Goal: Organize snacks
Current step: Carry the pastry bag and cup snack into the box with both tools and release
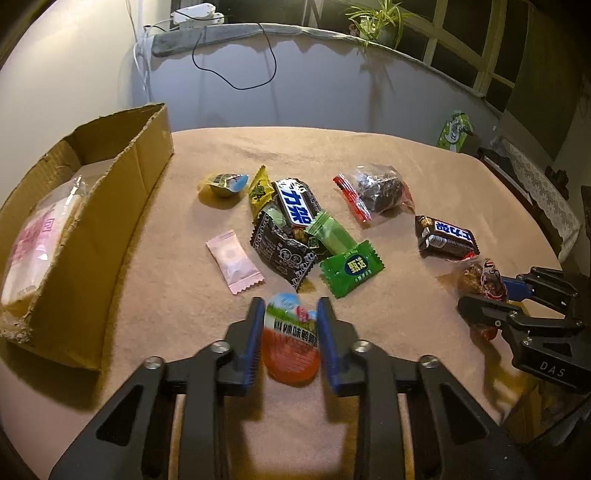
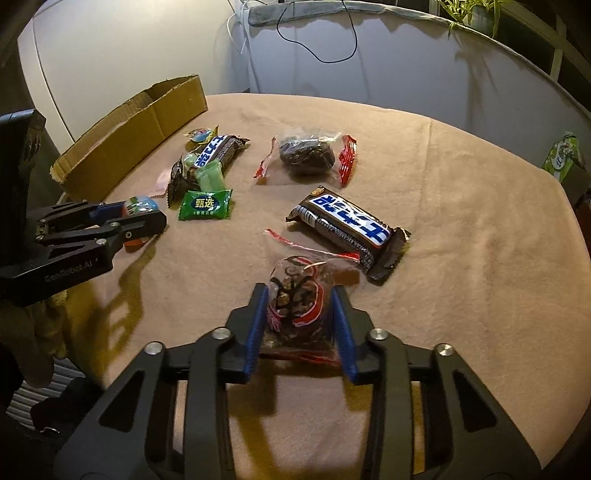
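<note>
My left gripper point(image 1: 290, 306) is shut on an orange sealed snack cup point(image 1: 291, 338) just above the cloth; it also shows in the right wrist view point(image 2: 138, 206). My right gripper point(image 2: 300, 295) is shut on a clear bag of dark snacks point(image 2: 295, 306), also seen in the left wrist view point(image 1: 480, 284). A cardboard box point(image 1: 96, 236) at the left holds a pink-printed bag point(image 1: 37, 236). A pile of snacks lies mid-table: a Snickers bar point(image 1: 295, 203), a green packet point(image 1: 351, 269), a pink packet point(image 1: 234, 260).
A second Snickers bar point(image 2: 351, 230) and a clear bag of dark fruit point(image 2: 306, 155) lie on the tan tablecloth point(image 2: 461, 258). A green tissue box point(image 2: 563, 158) stands at the far right edge. A plant point(image 1: 380, 22) and a cable point(image 1: 236, 59) are behind the table.
</note>
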`<state>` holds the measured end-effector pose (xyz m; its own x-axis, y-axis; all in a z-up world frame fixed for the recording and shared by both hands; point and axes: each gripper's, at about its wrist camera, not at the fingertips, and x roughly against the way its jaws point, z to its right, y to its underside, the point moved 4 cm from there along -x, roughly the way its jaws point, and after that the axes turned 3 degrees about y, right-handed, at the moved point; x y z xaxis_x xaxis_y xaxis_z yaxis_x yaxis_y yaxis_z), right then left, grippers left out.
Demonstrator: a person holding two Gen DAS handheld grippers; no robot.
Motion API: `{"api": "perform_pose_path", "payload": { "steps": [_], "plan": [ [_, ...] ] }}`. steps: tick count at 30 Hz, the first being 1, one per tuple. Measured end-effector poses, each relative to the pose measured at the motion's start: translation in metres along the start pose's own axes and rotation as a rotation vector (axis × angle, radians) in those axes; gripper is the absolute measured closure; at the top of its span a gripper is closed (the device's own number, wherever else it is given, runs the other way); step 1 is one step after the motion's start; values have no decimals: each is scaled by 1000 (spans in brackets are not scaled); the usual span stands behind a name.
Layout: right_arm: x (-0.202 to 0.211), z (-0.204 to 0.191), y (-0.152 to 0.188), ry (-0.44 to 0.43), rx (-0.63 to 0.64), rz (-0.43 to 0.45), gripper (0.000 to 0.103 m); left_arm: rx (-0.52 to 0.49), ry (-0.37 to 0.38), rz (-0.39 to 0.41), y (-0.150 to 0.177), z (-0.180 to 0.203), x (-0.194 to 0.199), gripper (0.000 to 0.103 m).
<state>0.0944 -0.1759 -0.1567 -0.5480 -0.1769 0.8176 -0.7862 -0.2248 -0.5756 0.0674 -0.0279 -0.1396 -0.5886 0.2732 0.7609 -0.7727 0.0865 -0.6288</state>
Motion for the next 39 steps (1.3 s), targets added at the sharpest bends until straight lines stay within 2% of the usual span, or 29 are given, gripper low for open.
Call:
{"api": "perform_pose_path", "payload": {
  "steps": [11, 17, 30, 39],
  "plan": [
    [12, -1, -9, 4, -3, 21, 69, 22, 32, 33, -1, -10, 13, 81],
    [26, -11, -26, -4, 15, 56, 69, 40, 46, 76, -9, -19, 30, 81],
    [30, -74, -109, -89, 124, 147, 69, 100, -27, 170, -34, -76, 69, 81],
    [2, -128, -171, -195, 188, 151, 69, 130, -92, 202, -53, -121, 79, 81]
  ]
}}
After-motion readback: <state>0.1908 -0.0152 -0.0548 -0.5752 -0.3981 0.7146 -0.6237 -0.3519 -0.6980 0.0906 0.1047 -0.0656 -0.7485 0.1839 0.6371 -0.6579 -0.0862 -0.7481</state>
